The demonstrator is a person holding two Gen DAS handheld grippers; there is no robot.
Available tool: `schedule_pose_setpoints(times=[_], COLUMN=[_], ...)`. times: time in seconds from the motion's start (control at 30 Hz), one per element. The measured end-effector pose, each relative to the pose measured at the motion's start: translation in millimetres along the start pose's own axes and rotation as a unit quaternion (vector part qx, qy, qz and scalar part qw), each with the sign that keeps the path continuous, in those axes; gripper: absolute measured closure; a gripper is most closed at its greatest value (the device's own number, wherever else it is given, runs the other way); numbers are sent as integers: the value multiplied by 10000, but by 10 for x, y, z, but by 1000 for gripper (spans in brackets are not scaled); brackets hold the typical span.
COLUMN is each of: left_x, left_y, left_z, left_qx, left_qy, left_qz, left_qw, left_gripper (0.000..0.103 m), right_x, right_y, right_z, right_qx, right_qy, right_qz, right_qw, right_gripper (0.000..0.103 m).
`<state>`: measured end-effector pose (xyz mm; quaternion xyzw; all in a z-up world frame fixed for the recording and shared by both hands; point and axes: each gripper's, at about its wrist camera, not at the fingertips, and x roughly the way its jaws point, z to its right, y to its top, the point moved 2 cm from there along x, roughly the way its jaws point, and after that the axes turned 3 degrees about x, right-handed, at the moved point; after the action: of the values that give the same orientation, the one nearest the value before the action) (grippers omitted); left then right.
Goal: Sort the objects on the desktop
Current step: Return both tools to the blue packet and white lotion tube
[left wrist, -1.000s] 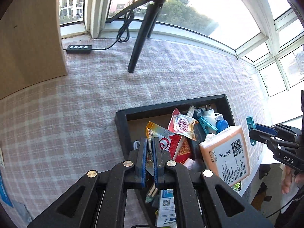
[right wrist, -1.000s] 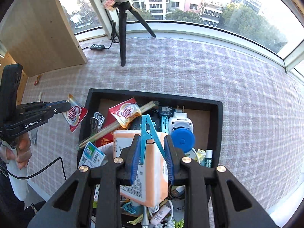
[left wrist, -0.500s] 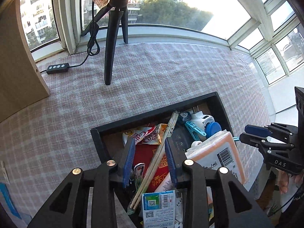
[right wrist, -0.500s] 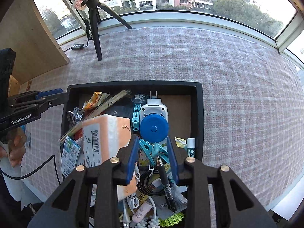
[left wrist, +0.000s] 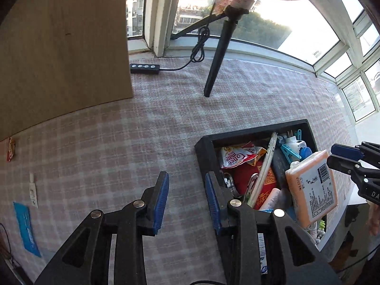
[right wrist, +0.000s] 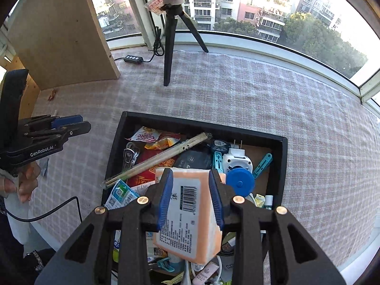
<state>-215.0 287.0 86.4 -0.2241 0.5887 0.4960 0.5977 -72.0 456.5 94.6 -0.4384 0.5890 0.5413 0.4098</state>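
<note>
Two tongs (left wrist: 186,199) (right wrist: 191,196), one orange pack (right wrist: 190,213), one black tray (right wrist: 281,163)

The right gripper (right wrist: 190,196) has its blue pads on either side of an orange-and-white barcoded tissue pack (right wrist: 190,216), pressing its sides above a black rectangular tray (right wrist: 280,163) crammed with sachets, clips, a blue round cap (right wrist: 240,182) and a long paper-wrapped chopstick pair (right wrist: 156,160). The tray sits on a pink checked counter (right wrist: 237,95). At left, the left gripper (right wrist: 68,125) hangs over the cloth, beside the tray.

Bright daylight floods through the windows (left wrist: 296,23), blowing out the sky, edges bowed, corners perhaps vignetted
</note>
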Motion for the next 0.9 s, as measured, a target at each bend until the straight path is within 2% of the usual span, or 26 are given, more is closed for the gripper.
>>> schedule_pose_setpoints(times=[0.3,0.6,0.7,0.77,0.9], left_x=[-286,-509,-493,-465,-341], left_y=[-404,-1010,-1261,-1399,-1596], left_z=[-1163,-2527,-2866,-3010,-3160], left_qx=[-752,-1553,-1751,-1754,-1683], left_qy=[504,1143,1265,1308,1308], left_qz=[99,7,-86,-98,-206], left_qw=[9958,9812,9764,9757,9768], left_gripper=[73,72,65,53,53], right_x=[199,645,872,1023,1342], right_y=[319,489,555,609,725], right_z=[-1064,-2416,-2895,-3182,-3648], right_qx=[-651,-952,-1113,-1197,-1261], right_qy=[269,625,699,650,666], right_qz=[-25,-156,-244,-263,-395], right_qw=[9975,9934,9910,9903,9890], right_gripper=[72,72,72,72,71])
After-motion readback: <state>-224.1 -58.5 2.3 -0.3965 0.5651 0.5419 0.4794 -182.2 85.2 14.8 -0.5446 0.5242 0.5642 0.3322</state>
